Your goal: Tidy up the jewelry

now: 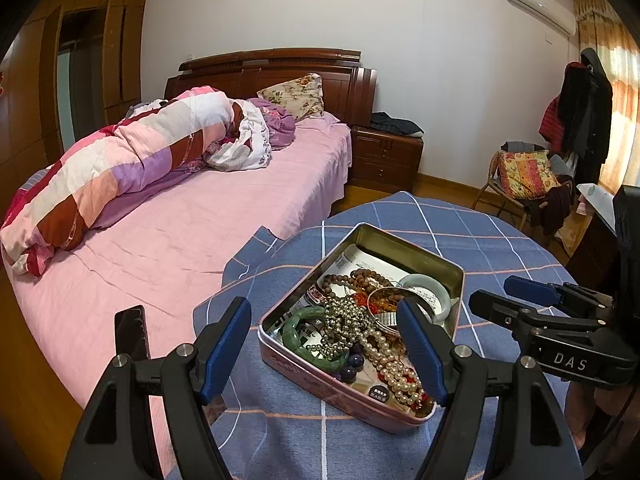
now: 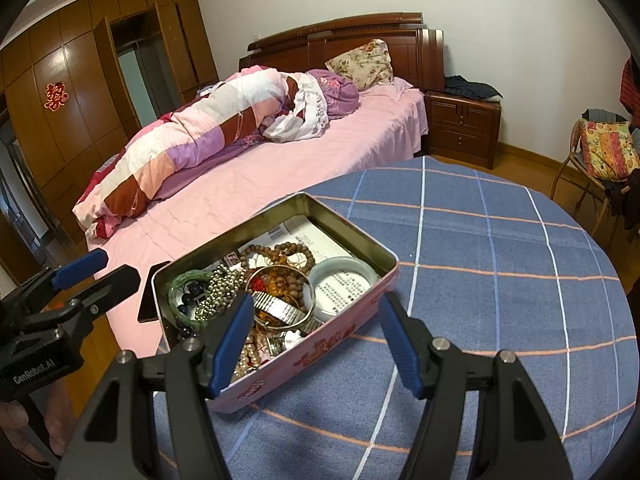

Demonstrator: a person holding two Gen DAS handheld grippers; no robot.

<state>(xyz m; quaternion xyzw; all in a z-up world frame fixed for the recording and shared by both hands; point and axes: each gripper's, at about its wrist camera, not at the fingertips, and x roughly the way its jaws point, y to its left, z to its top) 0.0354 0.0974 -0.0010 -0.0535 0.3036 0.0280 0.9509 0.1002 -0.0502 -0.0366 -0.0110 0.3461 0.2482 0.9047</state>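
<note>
Far to my left lies the bed under its pink sheet, a patchwork quilt rolled along it and a dark phone lying flat near its edge, just beside the table.

My left gripper hovers above the near end of the pink tin, its blue-padded fingers spread wide with nothing between them. The tin sits on the blue checked tablecloth close to the table's bed-side edge, and it holds all the jewelry in a heap: a green jade bangle at its left, a tangle of silver bead chain over it, a few dark purple beads and a pearl strand trailing toward the near corner (some red bits mixed in there, too small to name). Farther back are brown wooden prayer beads, a metal stretch watch band, and a pale jade bangle resting on printed paper at the tin's right end.

My right gripper hangs low at the tin's long side, fingers likewise parted and empty, one finger over the tin's contents, the other over the cloth.
</note>
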